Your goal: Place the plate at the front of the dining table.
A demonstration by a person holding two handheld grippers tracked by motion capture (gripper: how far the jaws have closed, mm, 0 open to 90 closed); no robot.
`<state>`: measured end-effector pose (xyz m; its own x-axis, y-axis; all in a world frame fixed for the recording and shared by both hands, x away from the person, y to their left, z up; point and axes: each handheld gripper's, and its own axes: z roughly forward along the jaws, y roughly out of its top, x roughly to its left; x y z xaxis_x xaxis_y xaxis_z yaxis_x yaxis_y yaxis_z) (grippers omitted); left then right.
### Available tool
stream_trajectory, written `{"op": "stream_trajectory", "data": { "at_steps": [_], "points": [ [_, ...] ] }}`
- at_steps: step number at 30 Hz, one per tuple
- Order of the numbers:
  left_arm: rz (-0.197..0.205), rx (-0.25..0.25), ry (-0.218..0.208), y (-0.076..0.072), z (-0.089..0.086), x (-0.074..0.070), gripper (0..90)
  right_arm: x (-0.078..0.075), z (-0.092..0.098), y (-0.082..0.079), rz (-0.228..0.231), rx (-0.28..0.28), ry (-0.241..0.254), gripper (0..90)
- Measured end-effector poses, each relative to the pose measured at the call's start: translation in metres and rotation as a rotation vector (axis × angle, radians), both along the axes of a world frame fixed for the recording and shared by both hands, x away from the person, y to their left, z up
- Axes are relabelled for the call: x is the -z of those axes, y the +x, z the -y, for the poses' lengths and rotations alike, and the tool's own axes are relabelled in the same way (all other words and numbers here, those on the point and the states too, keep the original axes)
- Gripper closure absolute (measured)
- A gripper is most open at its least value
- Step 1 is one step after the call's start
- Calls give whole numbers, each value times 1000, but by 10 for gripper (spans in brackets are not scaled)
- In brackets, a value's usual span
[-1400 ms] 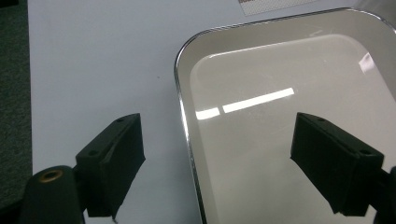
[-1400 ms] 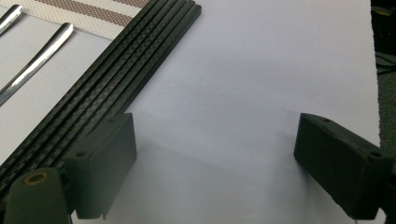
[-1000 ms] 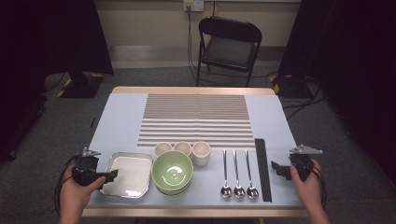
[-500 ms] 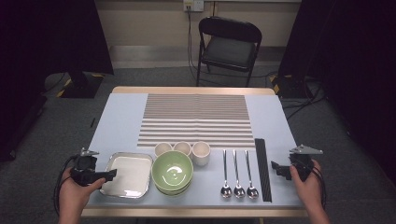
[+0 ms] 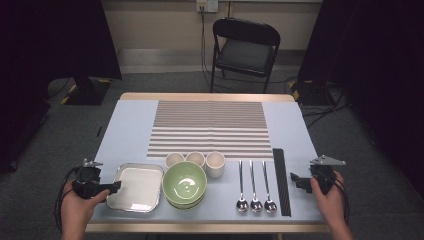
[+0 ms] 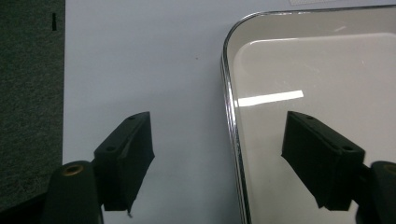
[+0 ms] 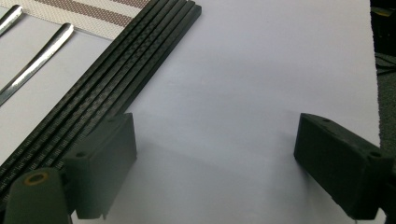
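Far left, the left claw point(image 5: 114, 187) sits low at the bench point(image 5: 130, 125) edge, jaws spread wide, straddling the rim of the metal tray point(image 6: 327, 93): 1 jaw over bare bench, 1 over the tray floor, holding nothing. The risk, as I read it: close here and that thin chrome lip could slip out, or the tray could skid into the green bowl point(image 5: 184, 183) just beside it. Moving right, 3 small cups point(image 5: 195, 160) stand in a row behind the bowl, near the striped mat point(image 5: 210, 127), then 3 spoons point(image 5: 255, 187) lie side by side. Next, the black chopsticks point(image 7: 107, 84), bundled tight. Far right, the right claw point(image 7: 215, 163) is just as wide open and empty, its nearer jaw just beside the chopsticks; a careless sweep could scatter the bundle into the spoons.
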<state>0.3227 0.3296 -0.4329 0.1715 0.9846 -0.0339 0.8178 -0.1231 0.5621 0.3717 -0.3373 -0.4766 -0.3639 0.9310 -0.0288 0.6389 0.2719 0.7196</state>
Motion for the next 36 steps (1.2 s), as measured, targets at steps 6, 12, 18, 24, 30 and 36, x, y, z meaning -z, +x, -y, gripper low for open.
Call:
{"op": "stream_trajectory", "data": {
  "at_steps": [6,12,18,24,30,36],
  "points": [
    [-6,-3,18,1,2,3,317,0,0,0,1,0,-3,122],
    [10,10,40,-1,2,3,393,0,0,1,-3,0,1,121],
    [21,19,36,-2,4,3,434,0,0,1,-3,1,1,121],
    [26,14,29,-3,3,1,459,0,0,0,-3,0,0,121],
    [23,9,16,-2,2,0,472,0,0,1,-6,0,3,121],
    [14,6,16,-2,3,-2,518,0,0,1,-6,0,3,121]
  ]
}}
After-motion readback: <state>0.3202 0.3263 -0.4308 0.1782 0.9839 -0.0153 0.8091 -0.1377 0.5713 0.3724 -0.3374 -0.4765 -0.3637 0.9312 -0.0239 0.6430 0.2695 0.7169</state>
